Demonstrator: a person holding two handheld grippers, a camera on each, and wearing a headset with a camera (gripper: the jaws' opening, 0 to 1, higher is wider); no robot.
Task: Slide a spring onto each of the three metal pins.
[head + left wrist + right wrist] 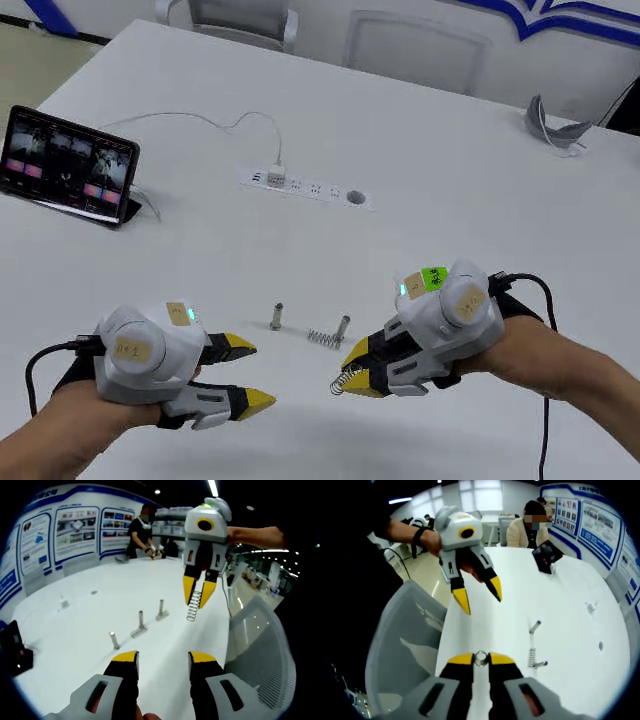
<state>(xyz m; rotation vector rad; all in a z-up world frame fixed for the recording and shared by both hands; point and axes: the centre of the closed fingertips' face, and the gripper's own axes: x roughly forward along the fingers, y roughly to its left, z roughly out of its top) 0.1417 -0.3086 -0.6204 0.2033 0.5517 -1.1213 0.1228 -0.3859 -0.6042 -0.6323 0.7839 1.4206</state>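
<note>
Right hand-held gripper (352, 372): pinching a spring (343, 380) over the tabletop (450, 200). Left hand-held gripper (250, 375): jaws standing wide, carrying nothing. Second spring (323, 339): lying flat, touching an upright pin (342, 327). Bare pin (277, 316): standing nearby.

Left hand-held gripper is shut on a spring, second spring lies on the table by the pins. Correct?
No. The right hand-held gripper is shut on the spring, per the left gripper view; the left hand-held gripper is open, empty. The second spring lies by the pins, yes.
</note>
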